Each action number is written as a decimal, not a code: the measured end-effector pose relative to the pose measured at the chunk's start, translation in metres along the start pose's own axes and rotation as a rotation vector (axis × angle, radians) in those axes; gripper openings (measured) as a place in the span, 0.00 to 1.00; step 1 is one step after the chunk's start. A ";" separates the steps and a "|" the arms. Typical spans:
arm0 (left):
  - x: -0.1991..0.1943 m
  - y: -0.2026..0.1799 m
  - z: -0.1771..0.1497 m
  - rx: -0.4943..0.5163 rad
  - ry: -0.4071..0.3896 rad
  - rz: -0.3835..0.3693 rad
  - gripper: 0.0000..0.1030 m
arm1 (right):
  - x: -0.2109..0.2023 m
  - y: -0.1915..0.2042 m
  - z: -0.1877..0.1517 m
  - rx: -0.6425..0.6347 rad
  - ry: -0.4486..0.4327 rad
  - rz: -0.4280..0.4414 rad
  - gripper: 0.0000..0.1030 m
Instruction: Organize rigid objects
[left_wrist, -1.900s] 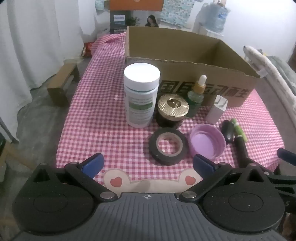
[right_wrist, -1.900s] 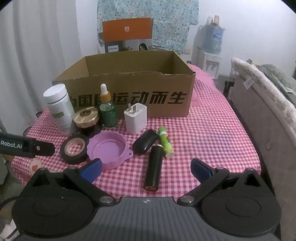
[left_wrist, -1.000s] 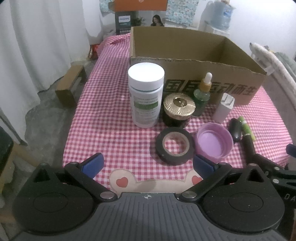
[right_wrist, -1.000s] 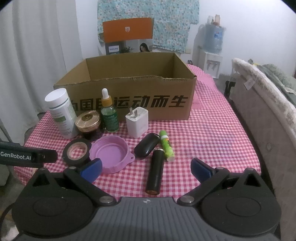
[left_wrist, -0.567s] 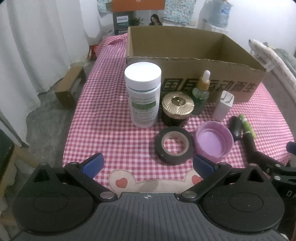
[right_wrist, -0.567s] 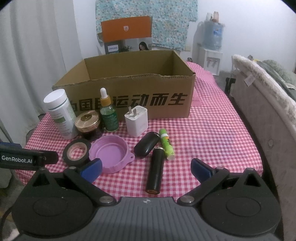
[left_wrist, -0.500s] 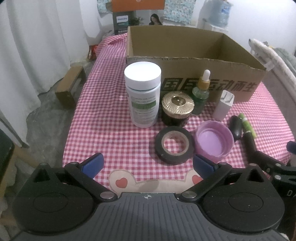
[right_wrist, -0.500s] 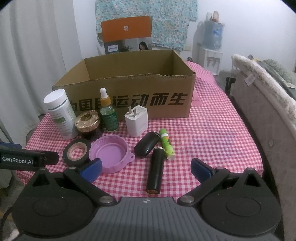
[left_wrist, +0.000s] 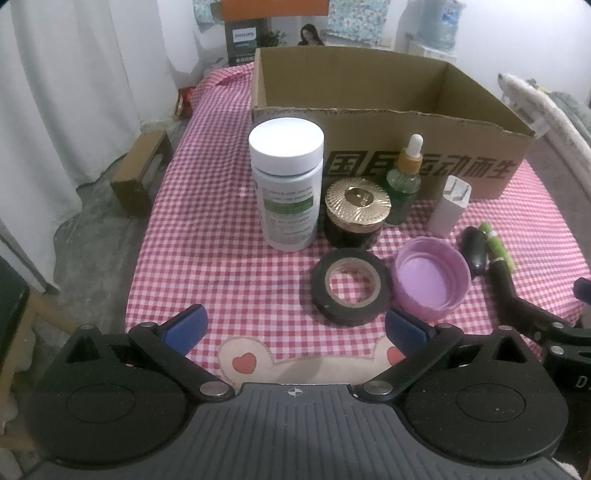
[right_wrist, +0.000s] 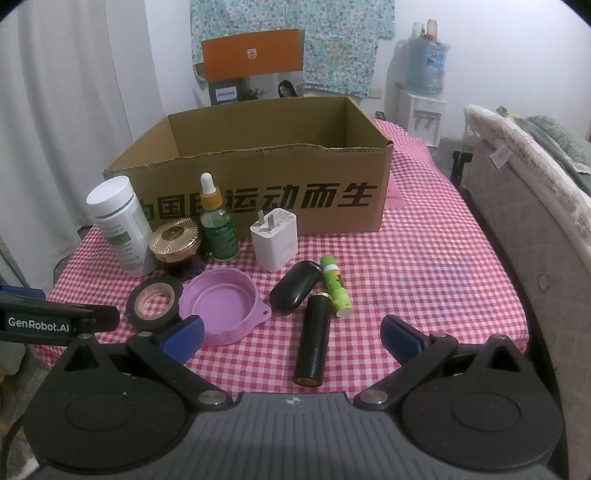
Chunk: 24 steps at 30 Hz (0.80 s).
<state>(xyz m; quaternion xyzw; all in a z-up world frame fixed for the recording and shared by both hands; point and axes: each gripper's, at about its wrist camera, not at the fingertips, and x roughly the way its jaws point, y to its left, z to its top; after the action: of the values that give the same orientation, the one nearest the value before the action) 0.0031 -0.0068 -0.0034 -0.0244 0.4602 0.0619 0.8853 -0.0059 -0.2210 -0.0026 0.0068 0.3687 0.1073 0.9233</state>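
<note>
Both grippers hang low at the bottom of their frames with nothing between the fingers: the left gripper (left_wrist: 295, 325) has its blue-tipped jaws spread wide, and the right gripper (right_wrist: 291, 332) is spread just as wide.

In the right wrist view the things stand on a table (right_wrist: 424, 266) under a red and white checked cloth, in front of an open brown cardboard box (right_wrist: 280, 184) with black printed characters on its near wall, at centre frame. Left of centre a white-capped bottle (right_wrist: 122, 225) with a green label stands upright. Beside it sits a dark jar with a ribbed gold lid (right_wrist: 175, 240), then a green dropper bottle (right_wrist: 218, 225) with an amber collar and white bulb, then a white plug adapter (right_wrist: 275, 243) with its prongs up. Nearer the lens lie a roll of black tape (right_wrist: 153, 301), flat, touching a purple lid (right_wrist: 221, 302) turned open side up. Right of these lie a glossy black oval case (right_wrist: 295, 288), a green tube (right_wrist: 335, 290) and a black cylinder (right_wrist: 313, 343), the last pointing towards the lens between the jaws.
</note>
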 end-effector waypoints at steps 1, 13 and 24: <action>0.000 0.000 0.000 0.000 0.000 0.000 1.00 | 0.000 0.000 0.000 0.000 0.001 0.000 1.00; 0.001 0.001 0.000 0.003 0.005 0.001 1.00 | 0.001 0.000 0.001 -0.001 0.003 -0.001 1.00; 0.007 -0.003 0.003 0.014 0.018 0.000 1.00 | 0.003 -0.001 0.002 0.004 0.004 -0.001 1.00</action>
<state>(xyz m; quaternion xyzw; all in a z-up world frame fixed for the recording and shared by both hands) 0.0102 -0.0091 -0.0071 -0.0185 0.4687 0.0585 0.8812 -0.0019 -0.2209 -0.0032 0.0081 0.3706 0.1063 0.9227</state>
